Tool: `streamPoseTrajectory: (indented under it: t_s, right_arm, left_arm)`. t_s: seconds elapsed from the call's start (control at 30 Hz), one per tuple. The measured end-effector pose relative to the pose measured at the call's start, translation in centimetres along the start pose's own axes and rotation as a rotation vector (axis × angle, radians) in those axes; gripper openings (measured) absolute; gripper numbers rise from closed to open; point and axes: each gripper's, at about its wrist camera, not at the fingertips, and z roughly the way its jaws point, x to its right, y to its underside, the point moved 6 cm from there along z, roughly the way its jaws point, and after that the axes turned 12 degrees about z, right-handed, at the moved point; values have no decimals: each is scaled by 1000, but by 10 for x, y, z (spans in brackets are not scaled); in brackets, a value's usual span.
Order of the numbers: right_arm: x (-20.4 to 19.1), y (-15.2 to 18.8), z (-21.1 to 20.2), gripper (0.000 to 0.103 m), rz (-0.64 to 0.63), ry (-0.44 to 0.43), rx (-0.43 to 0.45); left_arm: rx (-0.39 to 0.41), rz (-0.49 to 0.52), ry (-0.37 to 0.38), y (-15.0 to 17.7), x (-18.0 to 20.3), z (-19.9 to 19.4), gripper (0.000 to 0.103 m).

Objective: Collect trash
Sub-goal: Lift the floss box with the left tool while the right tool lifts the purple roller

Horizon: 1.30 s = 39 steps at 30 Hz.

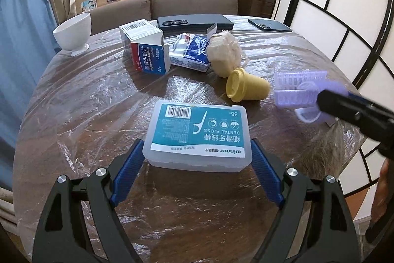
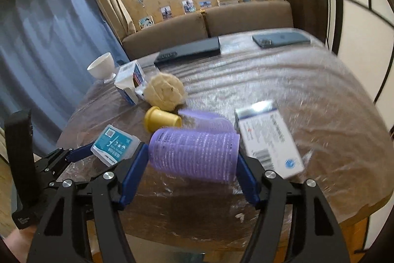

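Right hand-held gripper (image 2: 193, 159) clamps blurred purple hair roller (image 2: 194, 152); left hand-held gripper (image 1: 198, 159) grips floss box (image 1: 199, 134).

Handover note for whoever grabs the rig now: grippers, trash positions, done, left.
Left gripper: jaws around the dental floss box, pads at its sides; box sits on the table.
Right gripper: closed on the purple hair rollers.
On the table: yellow cup on its side, beige wad, open medicine box, blue-white packet, white carton beside the rollers.
Done: nothing visibly binned; no bin in view.
Left: carry off both items, then collect the rest.
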Motion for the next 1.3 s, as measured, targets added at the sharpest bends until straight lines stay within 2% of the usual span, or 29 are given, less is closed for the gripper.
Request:
streamPoseTrajectory:
  t_s: [0.2, 0.3, 0.33, 0.37, 0.47, 0.57, 0.77, 0.87, 0.97, 1.17, 1.3]
  right_arm:
    - [-9, -17, -9, 61, -33, -31, 43]
    - [-11, -19, -5, 61, -57, -6, 35]
    - [-10, -18, -5, 63, -60, 12, 38]
    - [-9, -15, -5, 72, -62, 19, 35]
    - [-2, 1, -1, 78, -89, 70, 15]
    - [5, 15, 2, 78, -117, 111, -11]
    - [12, 21, 12, 78, -49, 100, -15]
    - [11, 25, 23, 77, -66, 119, -18]
    - [12, 29, 26, 72, -86, 137, -5]
    - [16, 17, 11, 71, -18, 81, 13]
    - [7, 4, -10, 71, -17, 44, 63]
  left_arm:
    - [3, 0, 9, -1, 1, -1, 86]
    - [1, -1, 11, 1, 2, -2, 86]
    - [0, -2, 12, 2, 2, -2, 86]
    - [-2, -3, 14, 3, 2, -2, 86]
    - [-8, -5, 17, 6, 1, -2, 86]
    - [-11, -9, 21, 8, 1, -2, 86]
    - [-10, -15, 23, 9, 0, -2, 86]
    - [-11, -9, 25, 9, 1, -3, 86]
    - [-9, -5, 22, 9, 1, -4, 86]
    - [-9, -15, 23, 12, -2, -6, 86]
    - [-11, -14, 23, 14, -2, -5, 86]
